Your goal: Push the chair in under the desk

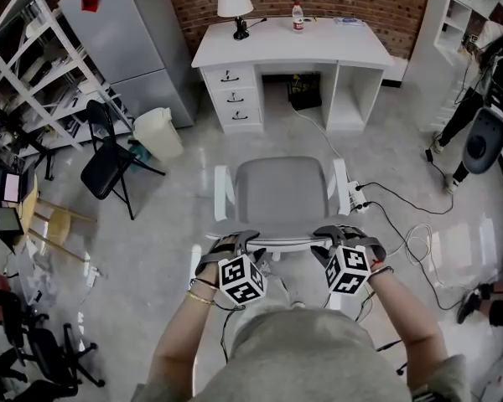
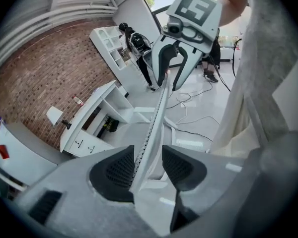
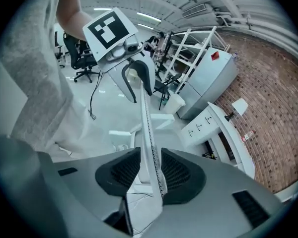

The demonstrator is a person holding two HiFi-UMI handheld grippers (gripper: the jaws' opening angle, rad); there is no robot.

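Far left: I see white shelving (image 1: pixel 33 65) along the wall and a grey refrigerator (image 1: pixel 126 40) beside it. In front of them stand a black folding chair (image 1: pixel 109 162) and a white bin (image 1: pixel 159 132).
Left gripper: my left gripper (image 1: pixel 230 243) sits on the left part of the backrest (image 1: pixel 277 239), at its top edge. In the left gripper view the edge runs up between the pads. One pad lies against the mesh side, while the other shows a gap, so the jaws stand well apart and do not clamp it.
Office chair: the grey office chair (image 1: pixel 281 195) with its white frame and armrests stands on open floor in the middle of the room. Its seat faces the desk and its backrest is toward me. It is well apart from the desk and no part of it is under the top.
Desk: the white desk (image 1: pixel 318 44) stands against the brick wall straight ahead. It has drawers (image 1: pixel 233 99) at its left, a lamp (image 1: pixel 235 7) and a bottle (image 1: pixel 298 15) on top, and an open kneehole in the middle.
Right gripper: my right gripper (image 1: pixel 344 234) is on the right part of the same top edge. The right gripper view shows both pads closed against the thin backrest edge, holding it at about half opening.
Far right: a power strip (image 1: pixel 356 195) lies on the floor just beside the chair's right armrest, and cables (image 1: pixel 411 241) trail from it across the floor. A person (image 1: pixel 486 115) is at the room's right edge.
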